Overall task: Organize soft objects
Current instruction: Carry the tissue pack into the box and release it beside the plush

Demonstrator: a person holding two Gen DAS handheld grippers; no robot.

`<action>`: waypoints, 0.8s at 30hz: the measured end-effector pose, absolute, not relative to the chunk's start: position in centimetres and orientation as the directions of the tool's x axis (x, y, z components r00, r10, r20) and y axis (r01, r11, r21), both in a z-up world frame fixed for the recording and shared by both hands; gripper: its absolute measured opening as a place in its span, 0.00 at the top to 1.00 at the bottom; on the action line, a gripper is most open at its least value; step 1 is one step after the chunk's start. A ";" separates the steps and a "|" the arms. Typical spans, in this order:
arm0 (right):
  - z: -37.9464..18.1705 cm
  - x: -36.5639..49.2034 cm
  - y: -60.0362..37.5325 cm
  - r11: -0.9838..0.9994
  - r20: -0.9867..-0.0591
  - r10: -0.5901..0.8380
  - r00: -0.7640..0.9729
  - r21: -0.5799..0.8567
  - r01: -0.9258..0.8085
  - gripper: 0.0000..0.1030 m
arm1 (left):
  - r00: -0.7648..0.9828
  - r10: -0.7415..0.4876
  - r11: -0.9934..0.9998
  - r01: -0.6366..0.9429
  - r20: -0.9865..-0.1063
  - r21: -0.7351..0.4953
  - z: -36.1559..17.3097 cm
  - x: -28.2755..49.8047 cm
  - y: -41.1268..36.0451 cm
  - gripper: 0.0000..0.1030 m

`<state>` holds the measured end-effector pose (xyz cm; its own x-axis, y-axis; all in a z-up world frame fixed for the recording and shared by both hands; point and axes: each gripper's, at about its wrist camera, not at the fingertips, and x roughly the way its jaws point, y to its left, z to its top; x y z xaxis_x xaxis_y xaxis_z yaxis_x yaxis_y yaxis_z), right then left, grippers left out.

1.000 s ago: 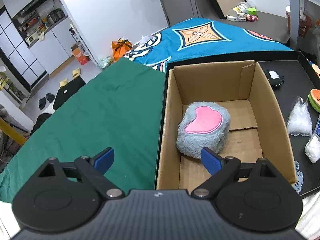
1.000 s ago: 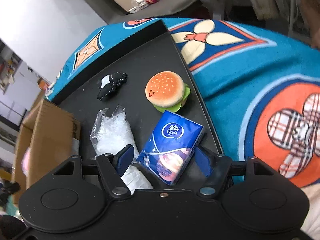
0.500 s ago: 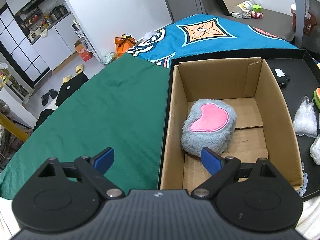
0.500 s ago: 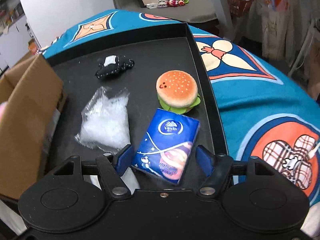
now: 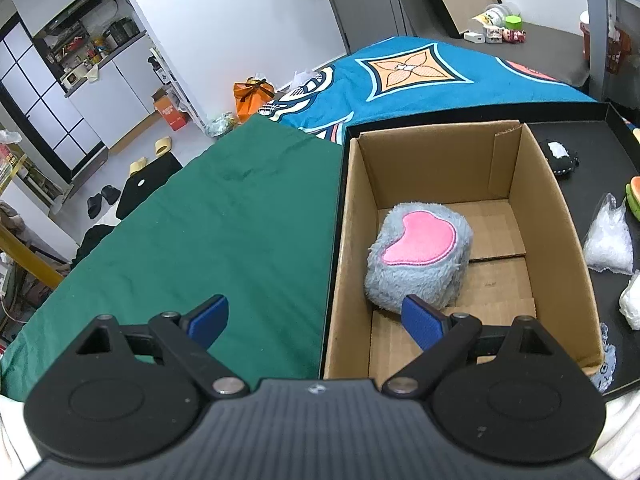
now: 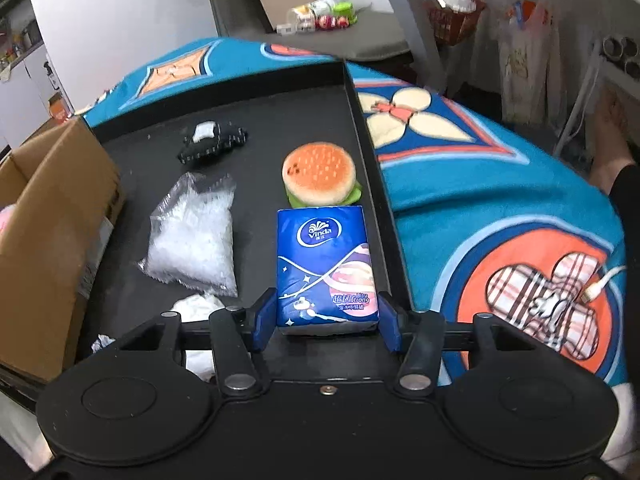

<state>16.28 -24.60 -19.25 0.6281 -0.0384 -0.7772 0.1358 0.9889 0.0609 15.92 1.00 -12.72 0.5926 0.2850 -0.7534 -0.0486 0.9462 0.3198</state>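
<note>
Over on the left, the left hand-held gripper (image 5: 316, 320) hangs with its blue pads spread wide and nothing between them, straddling the edge where the green cloth (image 5: 224, 232) meets the cardboard box (image 5: 556, 240). Inside that box, a fluffy grey plush with a pink heart (image 5: 418, 256) sits on the bottom, just ahead of the right pad. Moving right onto the black tray (image 6: 304, 100): a small black-and-white plush (image 6: 212, 142) lies at the far end, a clear bag of white filling (image 6: 194, 240) sits nearer beside the box wall, and something white and crumpled (image 6: 196, 308) lies right at the near edge. Next, the burger toy (image 6: 320, 176) rests close to the tray's right rim, just touching the top of the blue tissue pack (image 6: 326, 268). And the right hand-held gripper (image 6: 326, 322) is closing in on that pack, its pads now flanking the near end on both sides, right against the wrapper. Beyond the rim, the blue patterned blanket (image 6: 500, 208).
</note>
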 end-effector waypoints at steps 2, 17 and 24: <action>-18.9 16.2 -24.6 0.988 -0.772 -0.023 0.635 0.080 0.134 0.51 | 0.595 0.280 0.948 -0.050 -0.753 0.314 -12.7 15.9 1.2 0.10; -14.5 15.7 -21.6 0.996 -0.708 0.009 0.706 0.069 0.057 0.51 | 0.613 0.232 0.967 -0.063 -0.756 0.246 -12.3 15.1 2.4 0.10; -12.1 16.0 -19.3 0.999 -0.677 0.035 0.735 0.054 0.003 0.51 | 0.622 0.202 0.976 -0.064 -0.757 0.207 -12.1 14.9 3.1 0.10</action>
<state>16.01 -19.32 -12.08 0.7353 0.0346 -0.6769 0.0025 0.9985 0.0538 14.88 3.09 -12.09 0.6217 0.2017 -0.7569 -0.0643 0.9762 0.2072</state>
